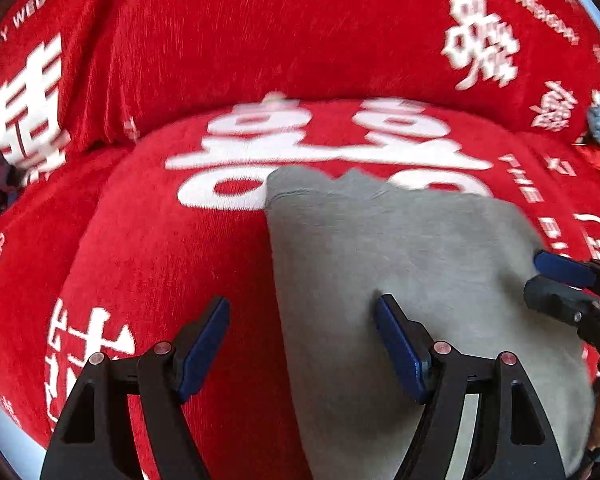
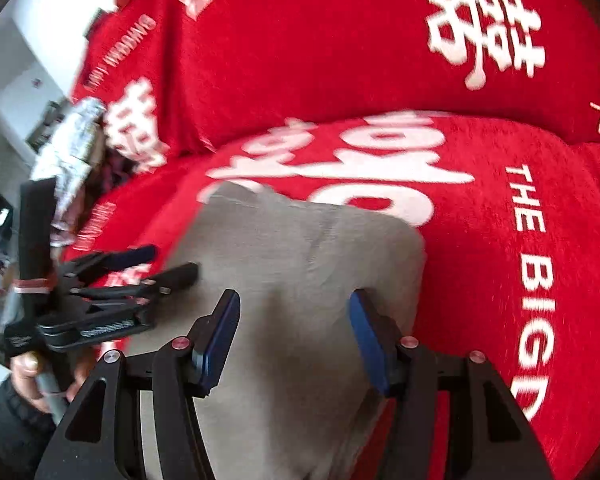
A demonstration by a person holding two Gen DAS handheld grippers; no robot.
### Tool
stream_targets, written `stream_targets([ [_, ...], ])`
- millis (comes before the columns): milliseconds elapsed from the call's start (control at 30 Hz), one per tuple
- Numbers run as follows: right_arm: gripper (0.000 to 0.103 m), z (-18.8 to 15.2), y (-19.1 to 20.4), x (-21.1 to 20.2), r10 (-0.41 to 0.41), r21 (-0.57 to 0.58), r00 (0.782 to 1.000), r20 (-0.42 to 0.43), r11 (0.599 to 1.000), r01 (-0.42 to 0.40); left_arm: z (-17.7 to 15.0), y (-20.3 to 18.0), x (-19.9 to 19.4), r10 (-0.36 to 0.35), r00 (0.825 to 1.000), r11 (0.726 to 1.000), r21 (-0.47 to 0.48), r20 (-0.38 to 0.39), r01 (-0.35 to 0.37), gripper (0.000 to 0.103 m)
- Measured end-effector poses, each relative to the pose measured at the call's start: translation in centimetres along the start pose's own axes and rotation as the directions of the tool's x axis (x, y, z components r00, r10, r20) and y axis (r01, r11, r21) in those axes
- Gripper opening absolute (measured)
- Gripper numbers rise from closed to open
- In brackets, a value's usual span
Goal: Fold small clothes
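I see the grey garment [image 1: 400,280] lying flat on the red sofa cover [image 1: 180,240], on the seat cushion with its far edge over the big white characters printed there. From my left wrist camera the cloth fills the right half of the view: the left tool [image 1: 302,344] stands spread wide, its right finger over the grey fabric and its left finger over bare red cover, so the garment's left edge runs between the two. Nothing is pinched between them.

From the right wrist camera the garment [image 2: 292,280] sits straight ahead, and the right tool [image 2: 294,344] is also spread wide, both blue pads hovering above the cloth with grey fabric showing in the gap. I cannot tell whether the pads touch it.

Each tool shows in the other's camera: the right tool [image 1: 560,280] comes in at the garment's right edge, and the left tool [image 2: 156,264] comes in from the left, near the garment's left edge, held by a hand [image 2: 32,376] in a dark sleeve.

Behind rises the sofa backrest [image 1: 280,28] in the same red print.
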State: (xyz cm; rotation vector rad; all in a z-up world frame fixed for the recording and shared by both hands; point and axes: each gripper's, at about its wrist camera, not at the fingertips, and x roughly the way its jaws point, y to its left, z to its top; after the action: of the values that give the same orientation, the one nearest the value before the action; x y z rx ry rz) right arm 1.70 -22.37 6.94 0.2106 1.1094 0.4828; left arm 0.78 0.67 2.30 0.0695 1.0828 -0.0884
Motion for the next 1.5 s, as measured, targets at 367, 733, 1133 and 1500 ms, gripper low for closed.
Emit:
stream_targets([
  [367, 0.061, -2.0, 1.1, -3.8, 0.040, -0.033, 0.997, 0.072, 0.999, -0.038, -1.4, 0.9, -2.3, -0.030, 0.998, 0.999, -0.042, 0.056, 0.032, 0.087],
  [733, 0.061, -10.8, 6.3, -8.4, 0.113, -0.198, 0.989, 0.091, 0.976, -0.094, -8.6, -2.6, -7.9, -0.014, 0.984, 0.994, 0.106, 0.176, -0.005, 0.087],
  [1133, 0.060, -14.5, 4.3, -6.3, 0.068, -0.135, 0.994, 0.085, 0.989, -0.056, -11.7, -2.1, -6.8, -0.021, 0.984, 0.996, 0.086, 0.177, 0.006, 0.087],
  [1500, 0.063, -14.8, 5.7, -8.6, -0.172, -0.129, 0.979, 0.112, 0.974, 0.186, -13.1, -3.1, -8.9, 0.047, 0.976, 0.989, 0.129, 0.212, -0.076, 0.087],
])
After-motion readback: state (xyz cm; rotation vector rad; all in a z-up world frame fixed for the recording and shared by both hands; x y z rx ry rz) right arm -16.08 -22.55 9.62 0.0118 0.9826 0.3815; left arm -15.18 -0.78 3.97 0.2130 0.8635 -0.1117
